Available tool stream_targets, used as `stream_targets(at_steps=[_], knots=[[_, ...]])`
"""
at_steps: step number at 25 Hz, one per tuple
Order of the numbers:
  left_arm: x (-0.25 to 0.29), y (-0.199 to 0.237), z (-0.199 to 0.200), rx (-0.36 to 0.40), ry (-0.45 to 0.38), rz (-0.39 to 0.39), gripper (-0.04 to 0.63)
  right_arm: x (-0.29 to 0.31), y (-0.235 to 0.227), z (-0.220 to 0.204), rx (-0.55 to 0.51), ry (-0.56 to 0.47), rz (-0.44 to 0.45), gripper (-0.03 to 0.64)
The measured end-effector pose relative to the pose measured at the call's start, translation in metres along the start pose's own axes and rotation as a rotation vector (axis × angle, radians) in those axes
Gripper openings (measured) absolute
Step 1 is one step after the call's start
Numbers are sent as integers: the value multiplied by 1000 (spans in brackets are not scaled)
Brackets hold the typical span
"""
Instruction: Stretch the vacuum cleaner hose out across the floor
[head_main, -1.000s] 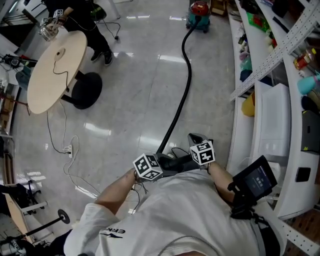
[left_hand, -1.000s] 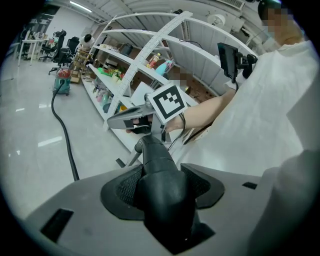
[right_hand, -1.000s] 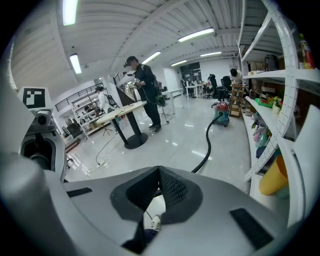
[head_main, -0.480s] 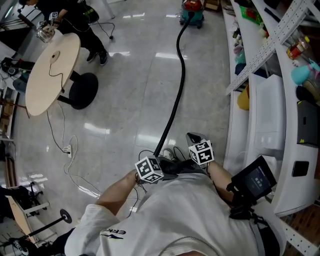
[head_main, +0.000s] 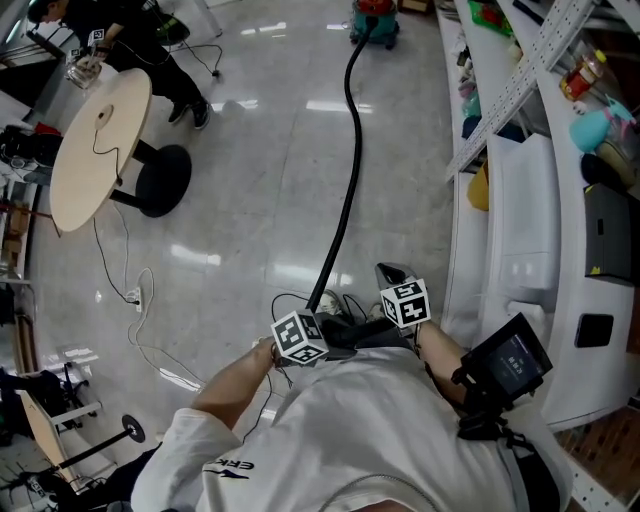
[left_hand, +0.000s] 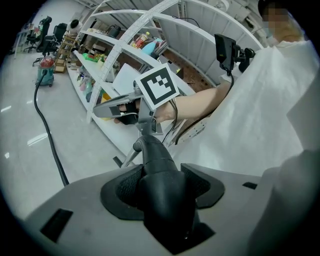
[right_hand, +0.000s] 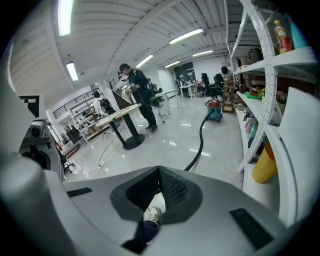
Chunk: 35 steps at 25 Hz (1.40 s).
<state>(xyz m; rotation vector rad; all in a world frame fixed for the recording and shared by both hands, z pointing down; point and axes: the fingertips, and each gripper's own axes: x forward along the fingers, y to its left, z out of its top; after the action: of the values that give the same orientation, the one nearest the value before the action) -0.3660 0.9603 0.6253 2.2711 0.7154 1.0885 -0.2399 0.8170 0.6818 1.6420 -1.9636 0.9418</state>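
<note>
A black vacuum hose (head_main: 346, 180) runs across the shiny floor from the red and teal vacuum cleaner (head_main: 372, 15) at the far end towards me. My left gripper (head_main: 338, 336) is shut on the hose's thick black curved end piece (left_hand: 155, 165), which fills its jaws. My right gripper (head_main: 390, 277) is just to the right of it and points forward along the hose (right_hand: 200, 142). Its pads meet at the tips and hold nothing; a shoe shows through the gap below. From the left gripper view, the right gripper (left_hand: 107, 110) shows as a grey wedge beyond the end piece.
White shelving (head_main: 520, 150) with bottles and toys lines the right side. A round wooden table (head_main: 95, 150) on a black foot stands at the left, with a person (head_main: 150, 40) beside it. Loose cables and a power strip (head_main: 137, 298) lie on the floor at the left.
The vacuum cleaner has slid towards the top edge of the head view and the hose's bend has flattened. Both grippers keep their place in front of my body.
</note>
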Motion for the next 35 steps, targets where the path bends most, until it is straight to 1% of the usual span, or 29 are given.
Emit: stream_targets(at_steps=[5,11,16,21,27,35], knots=[[10,-9,2,17,8,-1,218,-10,-4,-6,-3,-4,-9,-2],[6,-24,-11,44,18,-29,218,-24,8,-14,1,-13,-40,-2],[-7,-30,-30,63,31,-51,218,-25,27,-21,5,-13,-63,-2],[-6,-37,-49,72,56,-67,219,-27,43,-28,5,-15,-66,-2],[-13,-58,-81,83,74,-97,221,-31,69,-40,10,-10,-82,-2],[-1,-61,-85,95,73,-101,221,-41,71,-54,12,-31,-96,-2]])
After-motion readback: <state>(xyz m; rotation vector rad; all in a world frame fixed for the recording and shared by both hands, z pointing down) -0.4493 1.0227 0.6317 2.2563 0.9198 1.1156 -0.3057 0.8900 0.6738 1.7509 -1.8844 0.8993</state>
